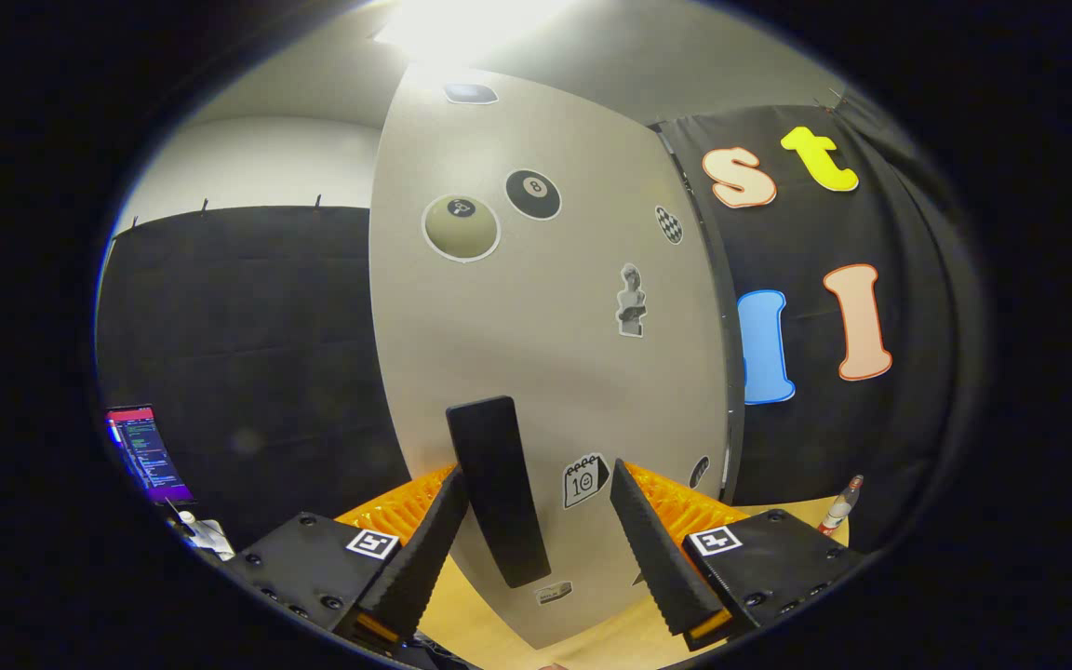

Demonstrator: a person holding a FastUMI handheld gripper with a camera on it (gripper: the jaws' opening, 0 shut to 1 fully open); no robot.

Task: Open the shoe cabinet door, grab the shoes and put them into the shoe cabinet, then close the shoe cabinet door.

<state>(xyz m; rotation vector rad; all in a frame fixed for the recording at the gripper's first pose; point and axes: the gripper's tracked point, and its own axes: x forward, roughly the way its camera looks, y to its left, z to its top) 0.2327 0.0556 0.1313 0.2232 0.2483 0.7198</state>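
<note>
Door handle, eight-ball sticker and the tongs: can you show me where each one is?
Door handle (497,489): gripper view, middle of the dark bar between the open tongs.
Eight-ball sticker (533,194): gripper view, its centre, high on the door.
Tongs (538,540): gripper view, the gap between the fingertips.

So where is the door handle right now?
In the gripper view, the black handle stands upright on the cabinet door, between the open tongs, nearer the left finger, beside a calendar sticker.

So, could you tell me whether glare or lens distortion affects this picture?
Gripper view: ceiling light blows out above the cabinet door; fisheye bows the door's edges; black handle stays sharp between the open hand-held gripper fingers.
</note>
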